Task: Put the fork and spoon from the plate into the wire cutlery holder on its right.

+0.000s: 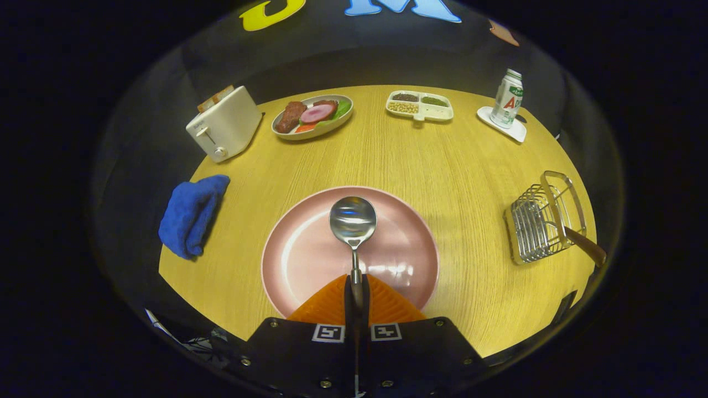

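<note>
My gripper (356,287) is shut on the handle of a metal spoon (353,221), both fingers pressing on it. The spoon's bowl points away from me, over the middle of a pink plate (293,260) on the wooden table. To the right of the plate stands the wire cutlery holder (539,221), well beyond my fingers to the right. A brown wooden handle (586,246) sticks out of the holder toward me; the rest of that utensil is hidden by the wires.
A blue cloth (191,213) lies left of the plate. At the far side sit a white toaster (224,124), an oval dish of food (312,116), a divided tray of beans (420,105) and a bottle (508,99) on a white coaster.
</note>
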`<move>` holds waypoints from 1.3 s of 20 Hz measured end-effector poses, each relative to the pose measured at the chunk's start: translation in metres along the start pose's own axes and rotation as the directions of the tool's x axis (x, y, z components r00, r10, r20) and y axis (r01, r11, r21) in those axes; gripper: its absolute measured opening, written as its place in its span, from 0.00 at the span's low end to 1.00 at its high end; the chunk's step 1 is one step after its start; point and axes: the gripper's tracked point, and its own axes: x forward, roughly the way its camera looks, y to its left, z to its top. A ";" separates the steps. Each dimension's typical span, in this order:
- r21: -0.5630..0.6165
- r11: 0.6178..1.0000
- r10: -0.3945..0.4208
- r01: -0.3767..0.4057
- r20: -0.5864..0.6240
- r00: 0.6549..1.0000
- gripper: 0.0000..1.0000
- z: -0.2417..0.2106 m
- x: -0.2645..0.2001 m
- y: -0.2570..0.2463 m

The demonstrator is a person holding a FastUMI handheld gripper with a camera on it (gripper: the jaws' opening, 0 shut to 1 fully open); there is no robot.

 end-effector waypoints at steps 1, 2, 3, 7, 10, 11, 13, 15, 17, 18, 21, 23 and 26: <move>0.006 1.000 -0.012 0.012 0.016 1.000 0.03 0.005 -0.003 -0.008; 0.014 1.000 -0.024 0.024 0.031 0.999 0.03 0.011 -0.007 -0.017; 0.022 0.999 -0.036 0.035 0.046 0.998 0.03 0.016 -0.011 -0.025; 0.058 0.995 -0.092 0.087 0.099 0.991 0.03 0.038 -0.032 -0.069; 0.086 0.987 -0.142 0.132 0.123 0.982 0.03 0.049 -0.048 -0.108; 0.095 0.985 -0.158 0.146 0.126 0.979 0.03 0.051 -0.051 -0.121; 0.105 0.979 -0.188 0.176 0.124 0.974 0.03 0.054 -0.056 -0.146; 0.113 0.973 -0.215 0.202 0.116 0.970 0.03 0.054 -0.062 -0.165; 0.116 0.968 -0.236 0.224 0.108 0.966 0.03 0.050 -0.066 -0.181; 0.112 0.966 -0.244 0.233 0.102 0.964 0.03 0.049 -0.067 -0.188; 0.096 0.965 -0.250 0.243 0.075 0.965 0.03 0.044 -0.072 -0.201; 0.083 0.967 -0.246 0.241 0.054 0.968 0.03 0.044 -0.074 -0.206; 0.059 0.972 -0.229 0.227 0.026 0.973 0.03 0.042 -0.079 -0.206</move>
